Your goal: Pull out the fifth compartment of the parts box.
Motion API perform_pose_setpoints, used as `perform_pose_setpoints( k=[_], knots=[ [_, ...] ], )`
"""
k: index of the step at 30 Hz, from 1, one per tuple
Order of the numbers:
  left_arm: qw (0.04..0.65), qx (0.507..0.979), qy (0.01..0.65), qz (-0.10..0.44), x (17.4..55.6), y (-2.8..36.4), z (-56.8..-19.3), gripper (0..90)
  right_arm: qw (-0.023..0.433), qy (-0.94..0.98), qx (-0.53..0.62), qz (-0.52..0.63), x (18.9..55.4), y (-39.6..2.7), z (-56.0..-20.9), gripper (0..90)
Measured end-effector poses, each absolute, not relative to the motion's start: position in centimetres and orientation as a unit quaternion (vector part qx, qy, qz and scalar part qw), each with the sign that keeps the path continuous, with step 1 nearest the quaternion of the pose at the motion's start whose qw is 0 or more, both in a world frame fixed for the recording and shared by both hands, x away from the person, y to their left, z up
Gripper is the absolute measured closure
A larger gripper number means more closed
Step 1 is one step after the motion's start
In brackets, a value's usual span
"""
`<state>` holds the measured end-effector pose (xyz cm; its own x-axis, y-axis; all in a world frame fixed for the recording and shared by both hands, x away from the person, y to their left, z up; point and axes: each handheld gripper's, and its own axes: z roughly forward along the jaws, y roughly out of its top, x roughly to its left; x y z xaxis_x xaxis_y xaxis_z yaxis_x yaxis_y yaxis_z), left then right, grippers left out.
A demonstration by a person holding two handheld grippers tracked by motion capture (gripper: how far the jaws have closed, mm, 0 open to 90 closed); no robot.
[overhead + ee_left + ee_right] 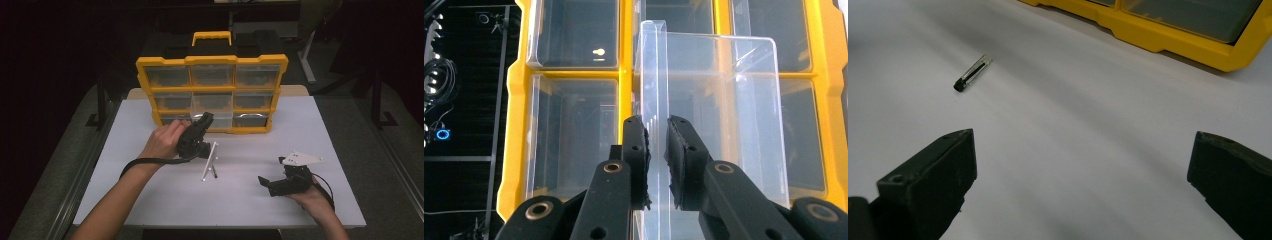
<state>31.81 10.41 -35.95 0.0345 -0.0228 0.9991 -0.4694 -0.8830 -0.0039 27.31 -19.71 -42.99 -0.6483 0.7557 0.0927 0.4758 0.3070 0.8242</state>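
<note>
While the left gripper (657, 150) pinches the front lip of a clear plastic drawer (719, 110), that drawer sits pulled partway out of the bottom row, middle slot, of the yellow organizer (212, 61). Jaws pressed on the thin clear wall, one pad each side. Organizer stands upright at the far edge of the white tabletop (310, 130), black handle case behind it. Small clear tube with black tip (971, 73) lies alone on the bare white surface, well apart from the organizer base. Right gripper (267, 183) rests low near the front right of the table, jaws spread wide, nothing between them. Wide free table in front and right; dark room, grey floor around the table edges.
</note>
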Motion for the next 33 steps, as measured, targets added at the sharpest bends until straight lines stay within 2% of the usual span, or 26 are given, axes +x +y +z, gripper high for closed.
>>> perform_pose_setpoints(
  k=[12, 16, 20, 33],
  knots=[
    [0.174, 0.707, -0.173, 0.664, 31.8, 10.6, -35.8, 77.7, 0.157, 0.792, 0.391, 0.442, 27.5, -19.5, -43.0, 0.0],
    [0.176, 0.703, -0.170, 0.668, 31.9, 10.9, -35.8, 64.5, 0.158, 0.794, 0.390, 0.439, 27.6, -19.4, -43.0, 0.0],
    [0.179, 0.702, -0.166, 0.669, 31.6, 11.2, -35.7, 56.3, 0.158, 0.795, 0.389, 0.438, 27.5, -19.2, -42.9, 0.0],
    [0.187, 0.702, -0.170, 0.666, 30.5, 11.3, -36.1, 37.6, 0.160, 0.795, 0.388, 0.438, 27.3, -19.2, -43.0, 0.0]
  ],
)
